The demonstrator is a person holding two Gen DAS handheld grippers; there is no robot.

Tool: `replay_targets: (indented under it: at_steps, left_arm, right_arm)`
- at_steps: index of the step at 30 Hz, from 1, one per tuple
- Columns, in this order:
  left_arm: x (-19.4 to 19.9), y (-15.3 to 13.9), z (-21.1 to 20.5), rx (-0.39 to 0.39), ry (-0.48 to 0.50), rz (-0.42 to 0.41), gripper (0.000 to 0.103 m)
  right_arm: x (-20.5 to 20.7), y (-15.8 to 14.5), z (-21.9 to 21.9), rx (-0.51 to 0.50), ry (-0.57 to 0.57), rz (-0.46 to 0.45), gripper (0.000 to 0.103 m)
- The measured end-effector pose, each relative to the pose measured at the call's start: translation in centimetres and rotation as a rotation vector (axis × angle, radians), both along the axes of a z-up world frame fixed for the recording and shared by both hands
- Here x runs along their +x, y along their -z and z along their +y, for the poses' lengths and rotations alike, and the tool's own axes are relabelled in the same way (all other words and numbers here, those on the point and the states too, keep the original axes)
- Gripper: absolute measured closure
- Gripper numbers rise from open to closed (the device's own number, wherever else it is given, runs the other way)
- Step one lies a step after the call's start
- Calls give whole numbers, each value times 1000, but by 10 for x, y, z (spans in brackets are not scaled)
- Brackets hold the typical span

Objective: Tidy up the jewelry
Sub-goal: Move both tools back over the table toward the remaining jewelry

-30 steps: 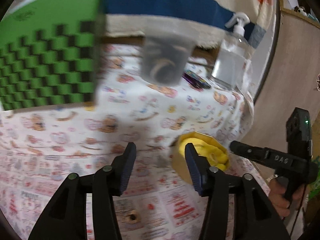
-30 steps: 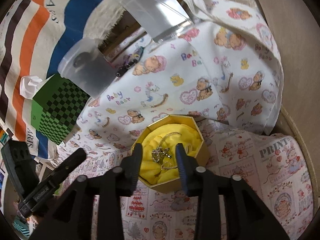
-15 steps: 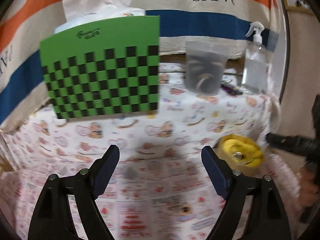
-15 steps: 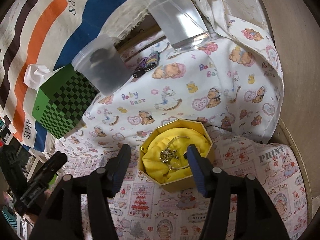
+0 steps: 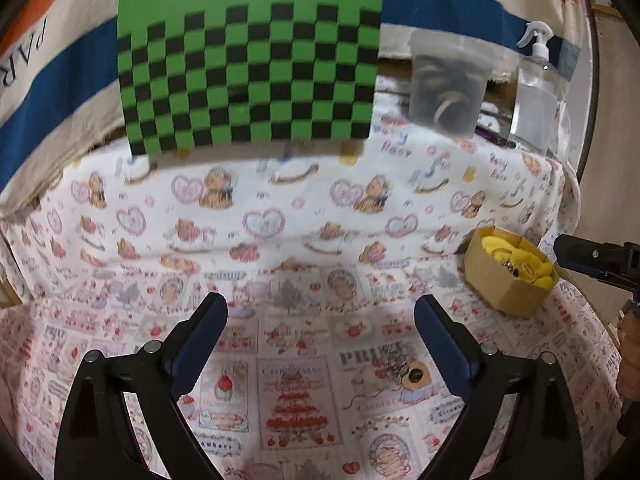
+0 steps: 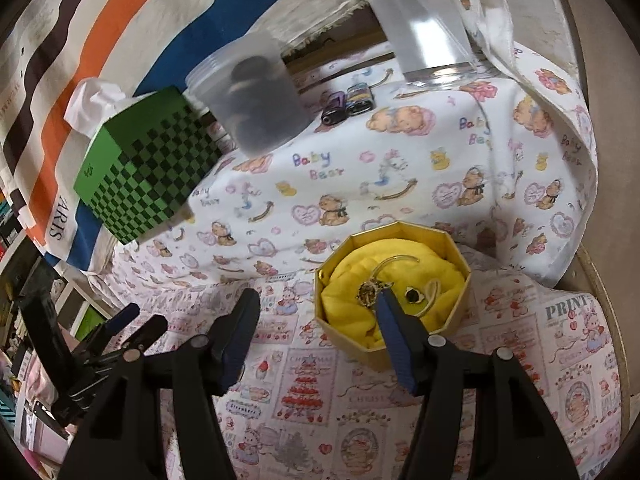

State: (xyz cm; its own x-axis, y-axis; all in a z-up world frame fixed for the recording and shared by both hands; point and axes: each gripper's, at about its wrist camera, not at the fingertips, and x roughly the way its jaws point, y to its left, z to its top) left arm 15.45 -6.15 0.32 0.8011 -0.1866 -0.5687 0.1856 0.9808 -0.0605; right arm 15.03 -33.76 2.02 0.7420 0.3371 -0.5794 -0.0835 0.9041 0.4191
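Observation:
A gold octagonal jewelry box (image 6: 452,322) lined with yellow cloth sits on the printed tablecloth. It holds a gold trinket (image 6: 370,293), a thin bangle (image 6: 394,261) and a dark-stone ring (image 6: 413,295). It also shows at the right of the left wrist view (image 5: 506,294). My right gripper (image 6: 316,312) is open and empty just left of the box, its right finger overlapping the box's front. My left gripper (image 5: 320,324) is open wide and empty over the cloth. A loose ring with a beaded piece (image 5: 414,375) lies by its right finger.
A green checkered tissue box (image 5: 248,68), a frosted plastic tub of dark items (image 5: 448,84) and a clear spray bottle (image 5: 536,96) stand along the back. Small dark items (image 6: 348,105) lie by the bottle. The table's right edge drops off beside the box.
Both grippers have opened wider and pulled back from the box. The left gripper has swung left to face the tissue box. The right gripper has shifted left off the box.

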Motion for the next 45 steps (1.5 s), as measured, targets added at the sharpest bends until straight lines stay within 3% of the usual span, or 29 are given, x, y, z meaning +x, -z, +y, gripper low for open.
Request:
replay_targets:
  at_steps: [5, 15, 16, 18, 21, 33, 35, 37, 40, 45]
  left_arm:
    - [0, 1, 8, 9, -54, 23, 9]
    - [-1, -7, 34, -13, -131, -10, 9]
    - [0, -6, 35, -5, -148, -15, 9]
    - [3, -2, 36, 3, -173, -8, 9]
    - [6, 2, 38, -10, -157, 15, 9]
    - [5, 1, 40, -3, -170, 0, 9]
    - [5, 3, 38, 8, -169, 1, 9]
    - [6, 5, 33, 19, -155, 6, 9]
    - [5, 9, 27, 38, -138, 8, 10]
    - [3, 10, 17, 48, -89, 12, 21]
  right_arm:
    - [6, 11, 31, -73, -42, 16, 43]
    - [2, 39, 113, -291, -286, 14, 44]
    - [2, 42, 120, -312, -305, 15, 45]
    - [4, 48, 129, -325, -341, 28, 62]
    - [10, 55, 138, -351, -342, 41, 76]
    - [23, 64, 142, -297, -361, 97, 89]
    - [23, 64, 139, -287, -351, 98, 90]
    - [21, 63, 135, -283, -328, 92, 98]
    - [19, 62, 124, -276, -290, 93, 99]
    - [16, 57, 104, -248, -230, 77, 99]
